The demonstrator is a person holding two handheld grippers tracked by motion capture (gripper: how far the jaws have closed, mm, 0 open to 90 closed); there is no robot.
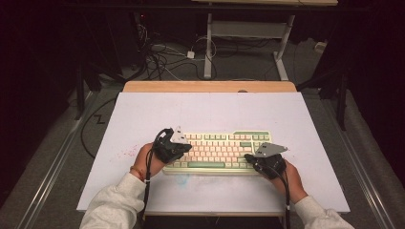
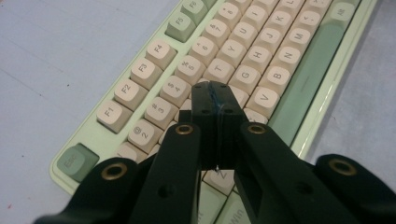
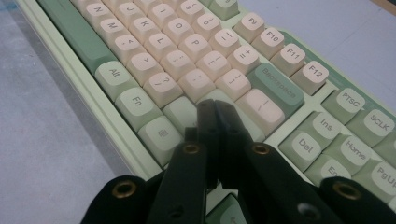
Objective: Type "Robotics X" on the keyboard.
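Left hand-held gripper (image 2: pixel 215 95), jaws pressed together and empty, over the keyboard (image 1: pixel 217 151) near keys F and G; right hand-held gripper (image 3: pixel 215 109), likewise closed, near Backspace. Keyboard lies on the desk (image 1: pixel 143 114).

Keyboard (image 1: pixel 217 151) lies on surface (image 1: pixel 210 112), near its front edge. Left tongs (image 1: pixel 177 151) over keyboard's left end, right tongs (image 1: pixel 253 160) over its right end, well apart.

The right gripper (image 3: pixel 215 109), its two black jaws pressed together, tips over the large pale-green key of the cream-and-green plastic keyboard (image 3: pixel 196 60); dark-green Backspace key (image 3: pixel 276 86) just ahead-right
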